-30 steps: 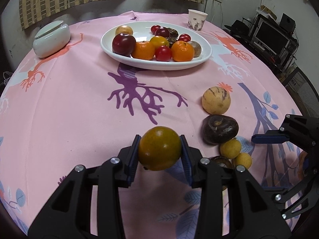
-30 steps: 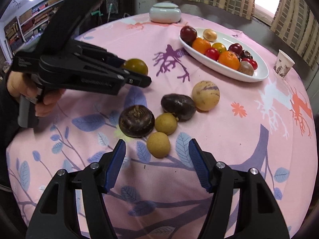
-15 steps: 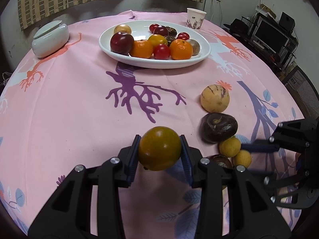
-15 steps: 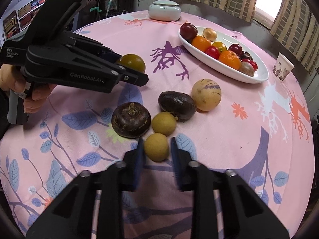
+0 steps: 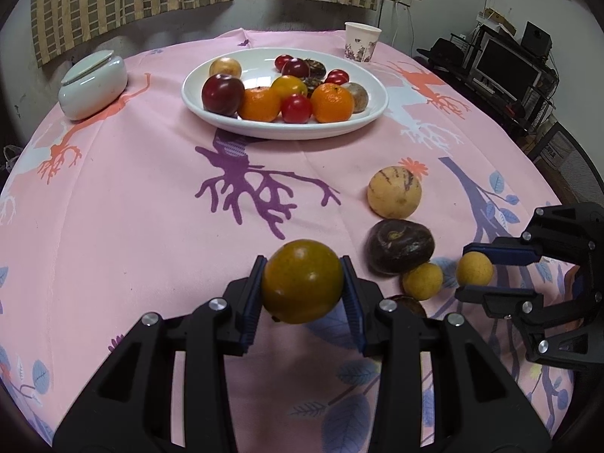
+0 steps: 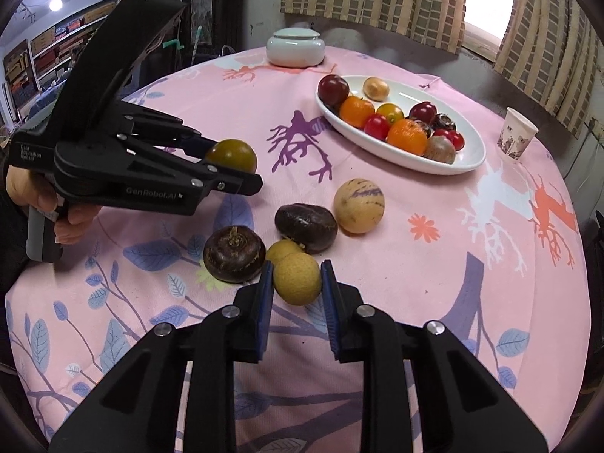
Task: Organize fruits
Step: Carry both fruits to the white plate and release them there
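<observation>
1. The left gripper is clamped on a round green-orange fruit, blue-padded fingers pressing its two sides, fruit held clear above the tablecloth.
2. From the right wrist view, the left gripper enters at 9 o'clock, pointing toward 3 o'clock, level over the table.
3. A bare hand grips its grey handle at the 9 o'clock edge.
4. The right gripper is closed around a small tan fruit, pads touching both sides.
5. From the left wrist view, the right gripper reaches in from 3 o'clock, turned on its side, one finger above the other.
</observation>
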Motion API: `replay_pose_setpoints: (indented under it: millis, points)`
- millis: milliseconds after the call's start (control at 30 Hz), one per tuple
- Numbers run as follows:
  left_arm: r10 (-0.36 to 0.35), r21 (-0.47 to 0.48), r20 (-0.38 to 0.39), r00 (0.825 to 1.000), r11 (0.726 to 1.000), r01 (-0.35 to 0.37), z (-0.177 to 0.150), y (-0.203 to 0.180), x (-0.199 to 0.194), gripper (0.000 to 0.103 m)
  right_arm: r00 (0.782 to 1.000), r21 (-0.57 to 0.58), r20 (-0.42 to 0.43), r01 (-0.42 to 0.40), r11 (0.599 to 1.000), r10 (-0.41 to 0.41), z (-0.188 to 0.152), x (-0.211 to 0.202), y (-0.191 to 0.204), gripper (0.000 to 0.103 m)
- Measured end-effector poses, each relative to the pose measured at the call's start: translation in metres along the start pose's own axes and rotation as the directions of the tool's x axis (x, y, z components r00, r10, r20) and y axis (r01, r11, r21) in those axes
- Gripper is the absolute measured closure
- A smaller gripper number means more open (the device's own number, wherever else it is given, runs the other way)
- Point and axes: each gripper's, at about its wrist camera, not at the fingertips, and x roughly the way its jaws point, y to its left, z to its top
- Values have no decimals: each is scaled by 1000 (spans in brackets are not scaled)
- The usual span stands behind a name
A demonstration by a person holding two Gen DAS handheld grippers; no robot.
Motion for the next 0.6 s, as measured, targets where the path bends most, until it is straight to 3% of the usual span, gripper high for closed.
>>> replay_pose_setpoints:
  millis: [333,600]
  points:
    - [25,31,59,998,999,-27,10,-11,-24,64,997,77,76,9,997,-15,11,-26,-18,78]
    - [26,40,87,996,999,-30,47,-9,-40,64,986,58,149,60,997,-68,45,-53,-31,78]
